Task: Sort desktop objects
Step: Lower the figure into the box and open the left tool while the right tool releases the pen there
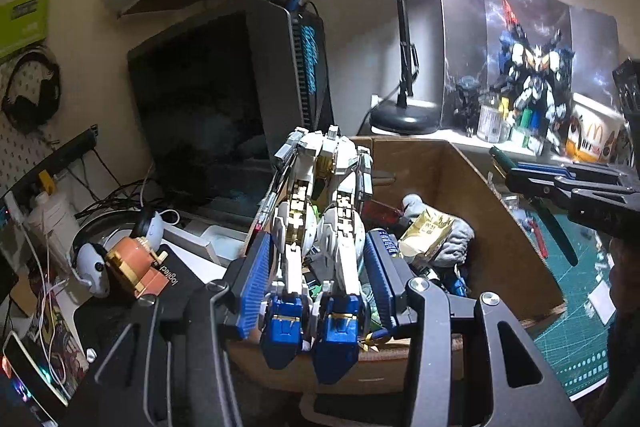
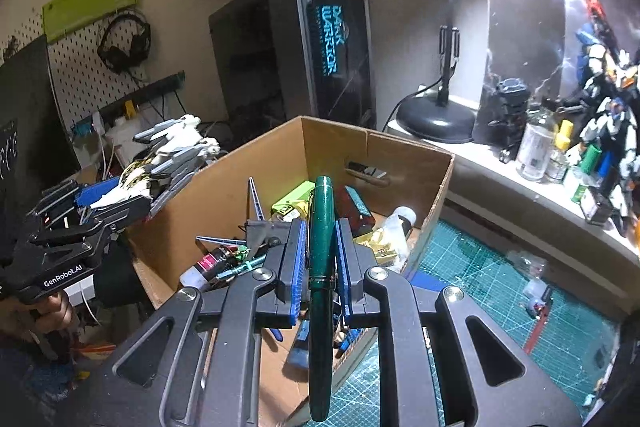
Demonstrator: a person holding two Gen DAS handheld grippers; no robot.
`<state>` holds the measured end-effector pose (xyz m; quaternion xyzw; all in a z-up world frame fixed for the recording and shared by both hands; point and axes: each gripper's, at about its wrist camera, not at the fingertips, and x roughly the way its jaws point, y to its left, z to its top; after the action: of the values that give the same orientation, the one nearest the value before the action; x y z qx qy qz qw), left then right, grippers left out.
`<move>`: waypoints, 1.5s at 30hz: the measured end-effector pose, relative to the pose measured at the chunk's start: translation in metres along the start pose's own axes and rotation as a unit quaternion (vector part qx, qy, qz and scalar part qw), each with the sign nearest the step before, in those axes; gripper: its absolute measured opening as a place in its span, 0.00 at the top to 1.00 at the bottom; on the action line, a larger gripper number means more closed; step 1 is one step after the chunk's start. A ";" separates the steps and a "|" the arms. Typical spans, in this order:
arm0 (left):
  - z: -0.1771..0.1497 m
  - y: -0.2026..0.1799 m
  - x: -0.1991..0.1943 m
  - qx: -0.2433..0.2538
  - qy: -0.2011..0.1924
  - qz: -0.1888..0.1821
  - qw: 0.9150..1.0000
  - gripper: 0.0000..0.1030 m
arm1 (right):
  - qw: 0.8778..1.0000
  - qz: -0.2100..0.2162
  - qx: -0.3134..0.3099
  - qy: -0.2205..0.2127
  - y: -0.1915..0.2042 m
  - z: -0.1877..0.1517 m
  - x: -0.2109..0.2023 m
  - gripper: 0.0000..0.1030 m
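Note:
My left gripper (image 1: pixel 318 267) is shut on the legs of a white, gold and blue robot model (image 1: pixel 308 187), which it holds tilted above the near left rim of an open cardboard box (image 1: pixel 480 187). In the right wrist view the same gripper (image 2: pixel 116 199) and model (image 2: pixel 168 151) hang at the box's left edge. My right gripper (image 2: pixel 320 231) is shut on a dark green pen (image 2: pixel 320 347), which points forward above the box (image 2: pixel 280 155). The left wrist view shows that gripper (image 1: pixel 560 183) at the right with the pen (image 1: pixel 556 231) sticking out. Inside the box lie several small items.
A black PC tower (image 2: pixel 320 59) stands behind the box, with a desk lamp base (image 2: pixel 436 123) to its right. A green cutting mat (image 2: pixel 500 279) lies right of the box, below a shelf with bottles (image 2: pixel 536 147) and a model (image 2: pixel 608 115). Cables and a game controller (image 1: pixel 92 263) crowd the left.

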<state>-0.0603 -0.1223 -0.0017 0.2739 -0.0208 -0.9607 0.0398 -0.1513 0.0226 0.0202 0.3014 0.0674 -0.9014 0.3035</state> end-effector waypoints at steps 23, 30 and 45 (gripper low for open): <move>0.055 -0.017 0.142 0.057 0.213 -0.040 0.975 0.55 | 0.988 0.034 0.051 0.145 -0.021 0.041 0.129 0.86; 0.050 -0.024 0.164 0.067 0.241 -0.033 0.968 0.55 | 0.983 0.017 0.054 0.175 -0.026 0.043 0.148 0.86; 0.052 -0.024 0.142 0.092 0.199 0.040 0.975 0.26 | 0.985 0.032 0.059 0.158 -0.029 0.039 0.133 0.78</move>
<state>-0.2095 -0.1098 -0.0334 0.4613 -0.1118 -0.8784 0.0561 -0.2723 -0.0332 -0.0273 0.4595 0.0517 -0.8344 0.2999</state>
